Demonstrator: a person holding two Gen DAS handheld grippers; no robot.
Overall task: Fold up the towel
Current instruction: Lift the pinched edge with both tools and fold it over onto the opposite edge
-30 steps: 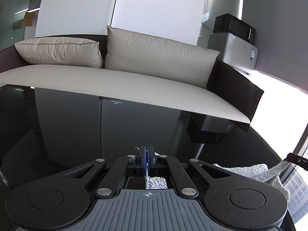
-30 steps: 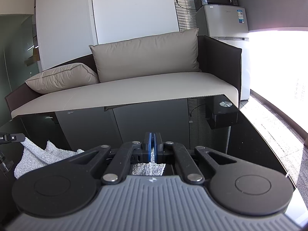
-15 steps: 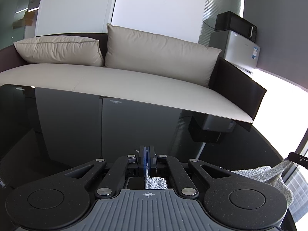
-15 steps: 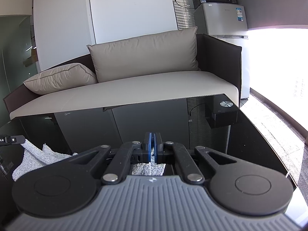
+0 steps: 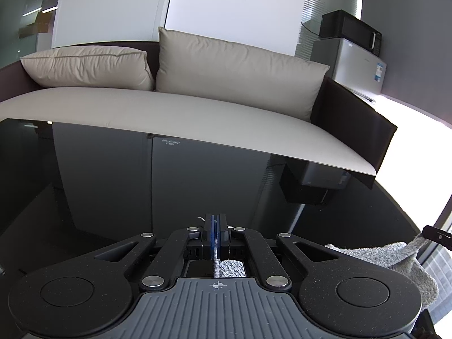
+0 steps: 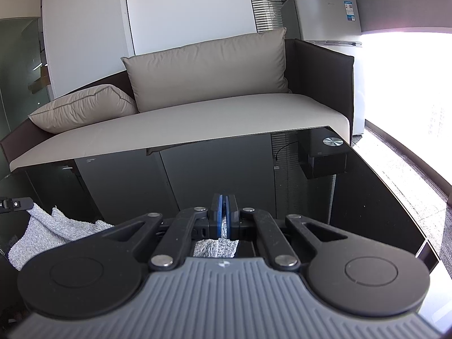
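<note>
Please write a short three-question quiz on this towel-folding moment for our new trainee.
1. True or false: the left gripper is shut on the towel.
2. What does the right gripper hold between its fingers? A) a cushion B) the towel C) nothing
3. Fill in: the towel hangs between the two grippers above the black glass ____.

Key: 1. True: grey cloth shows between the shut fingers. 2. B: towel fabric is pinched there, and more of it trails to the left in the right wrist view. 3. table.
</note>
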